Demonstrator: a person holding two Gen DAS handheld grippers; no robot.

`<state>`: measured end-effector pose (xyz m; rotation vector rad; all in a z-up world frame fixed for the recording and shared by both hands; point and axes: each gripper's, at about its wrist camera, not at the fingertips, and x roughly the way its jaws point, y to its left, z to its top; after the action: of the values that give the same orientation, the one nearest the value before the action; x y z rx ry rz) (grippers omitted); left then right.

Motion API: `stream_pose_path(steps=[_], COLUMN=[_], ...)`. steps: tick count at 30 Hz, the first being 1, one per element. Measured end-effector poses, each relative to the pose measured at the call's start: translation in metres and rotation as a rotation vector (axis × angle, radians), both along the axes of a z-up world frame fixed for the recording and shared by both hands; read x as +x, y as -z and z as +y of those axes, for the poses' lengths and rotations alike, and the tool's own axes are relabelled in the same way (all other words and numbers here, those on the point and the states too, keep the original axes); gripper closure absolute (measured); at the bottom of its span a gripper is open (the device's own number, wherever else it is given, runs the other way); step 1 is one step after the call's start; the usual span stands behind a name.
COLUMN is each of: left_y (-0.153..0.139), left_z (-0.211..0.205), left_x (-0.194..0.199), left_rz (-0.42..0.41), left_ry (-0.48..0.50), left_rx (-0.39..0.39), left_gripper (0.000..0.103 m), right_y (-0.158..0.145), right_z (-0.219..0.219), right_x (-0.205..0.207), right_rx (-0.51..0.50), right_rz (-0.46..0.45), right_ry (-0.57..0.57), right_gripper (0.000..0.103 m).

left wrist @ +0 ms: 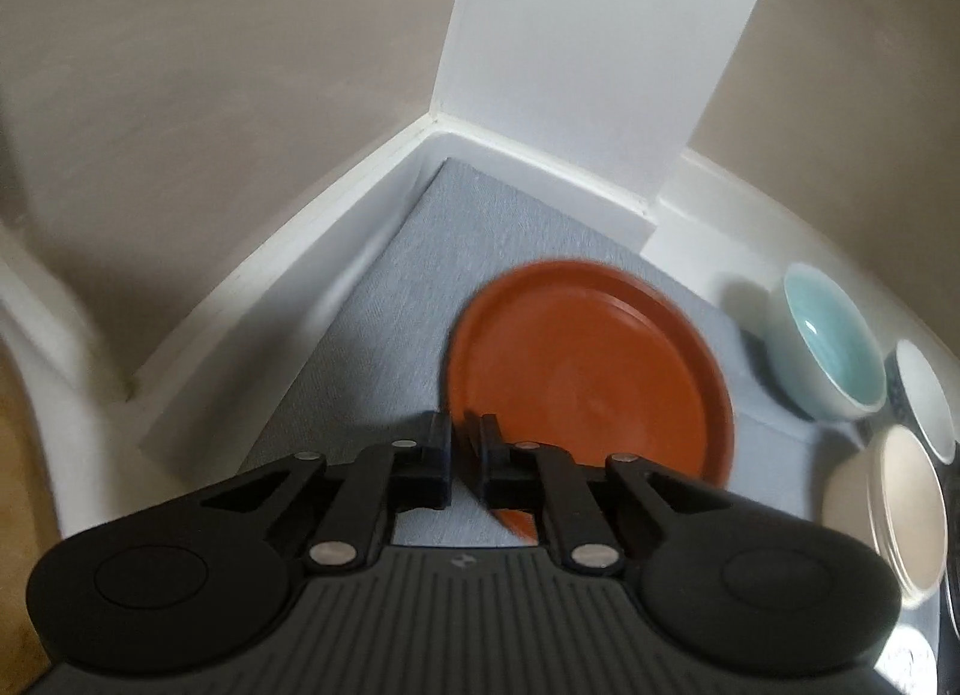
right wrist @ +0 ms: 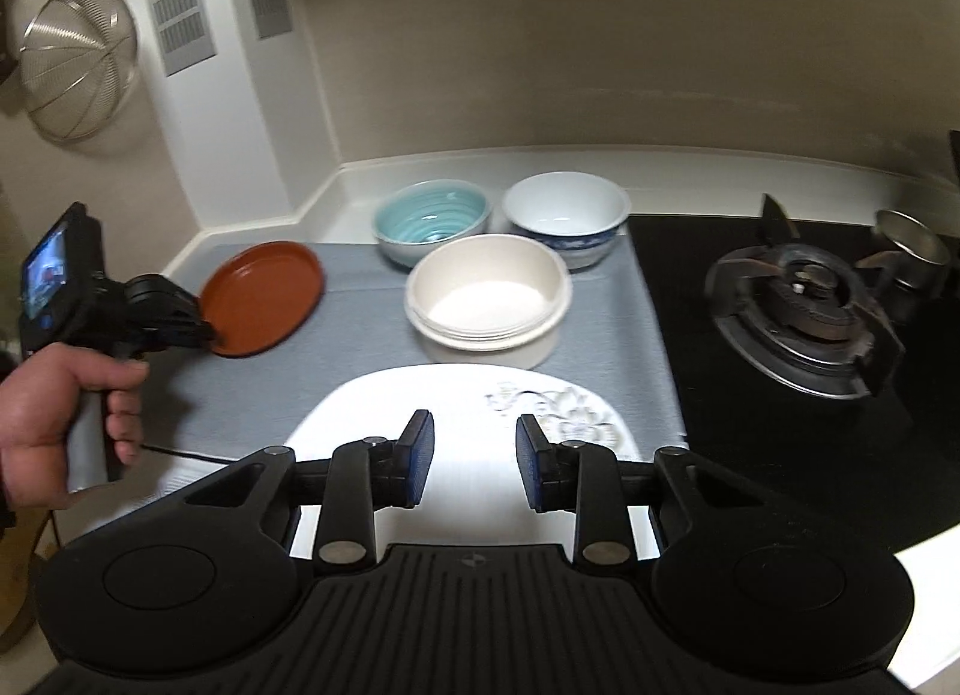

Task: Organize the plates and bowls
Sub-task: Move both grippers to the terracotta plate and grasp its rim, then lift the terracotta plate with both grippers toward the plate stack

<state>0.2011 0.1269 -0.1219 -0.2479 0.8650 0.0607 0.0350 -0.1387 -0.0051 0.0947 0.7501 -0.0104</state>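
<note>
We hold the round terracotta-brown plate by its near rim in our left gripper, whose jaws are pinched tight onto that edge; seen from the right wrist, the plate tilts, its gripped edge low and its far edge raised toward the back wall, above the left part of the grey-blue cloth mat. Its face looks up and slightly toward us. Our left hand wraps the gripper's handle. Our right gripper hovers with jaws spread apart and nothing between them, above the near rim of a white plate with a grey floral print lying flat on the mat. Behind it stands a cream round bowl, and beyond that a pale-blue ribbed bowl beside a white bowl with a blue patterned outside, all upright. To the right sits a black gas hob burner; a wire mesh strainer hangs on the left wall.
</note>
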Motion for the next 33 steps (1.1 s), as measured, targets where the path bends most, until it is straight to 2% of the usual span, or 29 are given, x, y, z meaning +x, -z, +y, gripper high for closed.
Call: stream_pose_path(steps=[8, 13, 16, 19, 24, 33], left_y=[-0.003, -0.005, -0.004, -0.006, -0.008, -0.005], left_z=[0.036, 0.05, 0.054, 0.057, 0.059, 0.058], left_x=[-0.077, -0.119, -0.127, -0.13, -0.13, -0.121], left_rz=[0.069, 0.088, 0.081, 0.076, 0.071, 0.098], left_ry=[0.099, 0.152, 0.146, 0.12, 0.104, 0.115], left_rx=[0.03, 0.061, 0.066, 0.039, 0.037, 0.025], left_gripper=[0.097, 0.094, 0.092, 0.091, 0.091, 0.091], right_y=[-0.006, -0.002, 0.006, 0.019, 0.041, 0.063], right_z=[0.031, 0.07, 0.098, 0.119, 0.14, 0.14], right_x=[0.028, 0.053, 0.067, 0.082, 0.098, 0.112], right_rx=[0.047, 0.078, 0.064, 0.105, 0.092, 0.06], right_rz=[0.012, 0.081, 0.122, 0.183, 0.262, 0.328], right_ry=[-0.144, -0.27, -0.335, -0.368, -0.353, -0.299], right_gripper=[0.071, 0.074, 0.076, 0.076, 0.076, 0.076])
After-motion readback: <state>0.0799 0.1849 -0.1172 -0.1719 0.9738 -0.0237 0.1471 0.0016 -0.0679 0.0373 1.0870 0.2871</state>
